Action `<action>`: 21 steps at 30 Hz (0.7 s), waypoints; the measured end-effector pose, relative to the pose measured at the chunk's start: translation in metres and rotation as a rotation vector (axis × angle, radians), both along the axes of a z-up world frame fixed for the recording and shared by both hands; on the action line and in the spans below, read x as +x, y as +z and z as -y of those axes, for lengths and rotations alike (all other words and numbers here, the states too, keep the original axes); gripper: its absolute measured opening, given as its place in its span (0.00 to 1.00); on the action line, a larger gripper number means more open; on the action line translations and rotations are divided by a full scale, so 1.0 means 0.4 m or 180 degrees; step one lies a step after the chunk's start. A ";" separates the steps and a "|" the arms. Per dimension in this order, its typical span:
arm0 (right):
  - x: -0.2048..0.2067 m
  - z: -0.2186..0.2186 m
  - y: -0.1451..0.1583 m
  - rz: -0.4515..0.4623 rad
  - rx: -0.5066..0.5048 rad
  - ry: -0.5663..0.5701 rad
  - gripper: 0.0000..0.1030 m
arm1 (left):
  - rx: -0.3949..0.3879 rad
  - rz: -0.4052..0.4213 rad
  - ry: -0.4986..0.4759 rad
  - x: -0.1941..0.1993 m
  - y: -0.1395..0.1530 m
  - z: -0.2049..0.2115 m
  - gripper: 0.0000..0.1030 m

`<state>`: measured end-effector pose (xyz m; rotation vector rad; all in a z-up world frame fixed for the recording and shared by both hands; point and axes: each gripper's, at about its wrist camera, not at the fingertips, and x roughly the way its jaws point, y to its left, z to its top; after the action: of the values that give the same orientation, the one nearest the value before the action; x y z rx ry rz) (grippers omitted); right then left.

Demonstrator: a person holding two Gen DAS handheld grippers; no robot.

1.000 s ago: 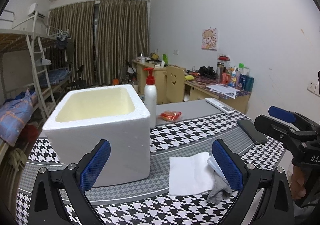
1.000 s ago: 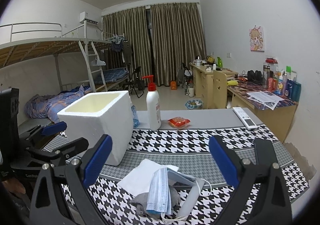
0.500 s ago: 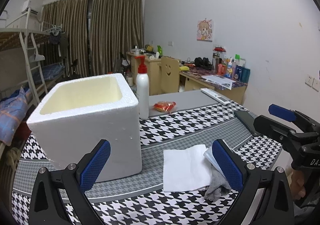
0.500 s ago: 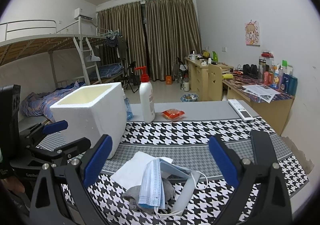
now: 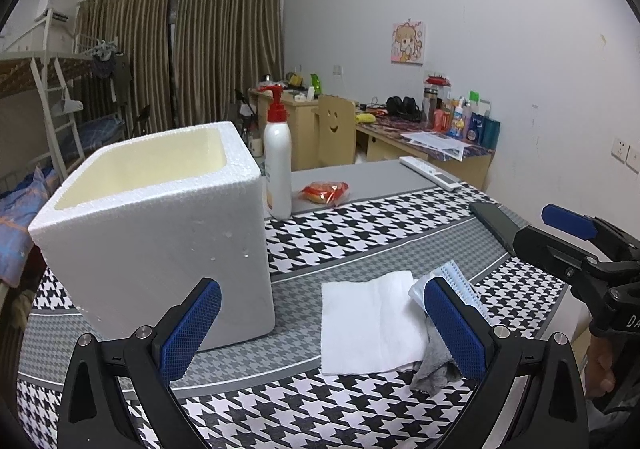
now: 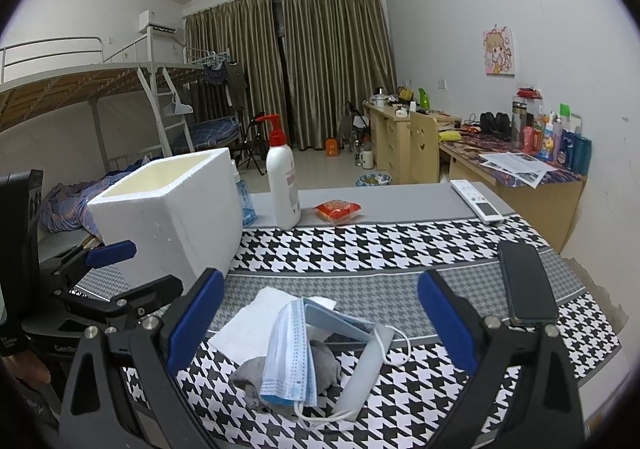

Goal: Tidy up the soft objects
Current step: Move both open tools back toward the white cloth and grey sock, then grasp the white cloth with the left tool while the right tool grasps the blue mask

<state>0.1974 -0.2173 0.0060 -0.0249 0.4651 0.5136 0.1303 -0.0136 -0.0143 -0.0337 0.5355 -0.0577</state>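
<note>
Both claws gape wide and empty: right claw (image 6: 320,315) hovers over the heap on the counter (image 6: 400,245), left claw (image 5: 320,321) beside the foam box (image 5: 160,225). Blue mask (image 6: 290,353) drapes over grey cloth (image 6: 320,365) and white tissue (image 5: 368,325). All look light and limp; pinching the mask's pleated middle seems safest, since ear loops may snag.

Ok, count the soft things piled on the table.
3 seen. White tissue lies flat nearest the foam box; grey cloth sits crumpled beside it; blue face mask drapes over the cloth. More may hide underneath.
</note>
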 end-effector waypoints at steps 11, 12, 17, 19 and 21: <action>0.013 0.013 -0.025 -0.0097 -0.0022 -0.0028 0.96 | -0.0006 -0.0144 -0.0045 0.027 -0.027 0.011 0.99; 0.016 0.014 -0.028 -0.0107 -0.0025 -0.0030 0.96 | -0.0010 -0.0156 -0.0051 0.028 -0.029 0.009 0.99; 0.025 0.013 -0.041 -0.0168 -0.0042 -0.0026 0.96 | -0.0007 -0.0226 -0.0057 0.043 -0.043 0.012 0.99; 0.029 0.012 -0.046 -0.0189 -0.0053 -0.0031 0.96 | -0.0005 -0.0251 -0.0057 0.047 -0.050 0.015 0.99; 0.030 0.012 -0.051 -0.0204 -0.0052 -0.0024 0.96 | -0.0001 -0.0282 -0.0069 0.052 -0.057 0.017 0.99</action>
<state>0.2094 -0.2222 -0.0143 -0.0225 0.5320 0.5043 0.1511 -0.0204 -0.0372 -0.0310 0.6244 -0.0777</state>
